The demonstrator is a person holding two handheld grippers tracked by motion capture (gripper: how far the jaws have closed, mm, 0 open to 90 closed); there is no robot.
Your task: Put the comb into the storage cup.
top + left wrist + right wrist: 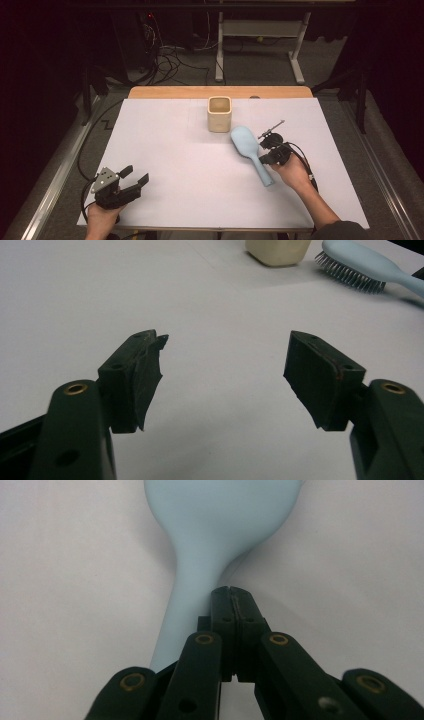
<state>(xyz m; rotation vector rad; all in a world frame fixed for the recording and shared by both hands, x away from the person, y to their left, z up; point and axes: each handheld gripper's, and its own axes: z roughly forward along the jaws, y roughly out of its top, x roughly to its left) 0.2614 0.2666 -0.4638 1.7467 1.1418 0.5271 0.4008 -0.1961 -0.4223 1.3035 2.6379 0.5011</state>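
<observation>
Right gripper view: gripper [232, 592] closed beside hairbrush [210, 535].

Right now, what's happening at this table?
A person holds a two-jaw gripper in each hand over a white-covered table. The right gripper has its jaws pressed together beside the handle of a light blue hairbrush that lies flat; the jaws look closed on nothing, next to the handle. The left gripper rests open near the table's front left, away from everything. A beige square cup stands upright just behind the brush head.
</observation>
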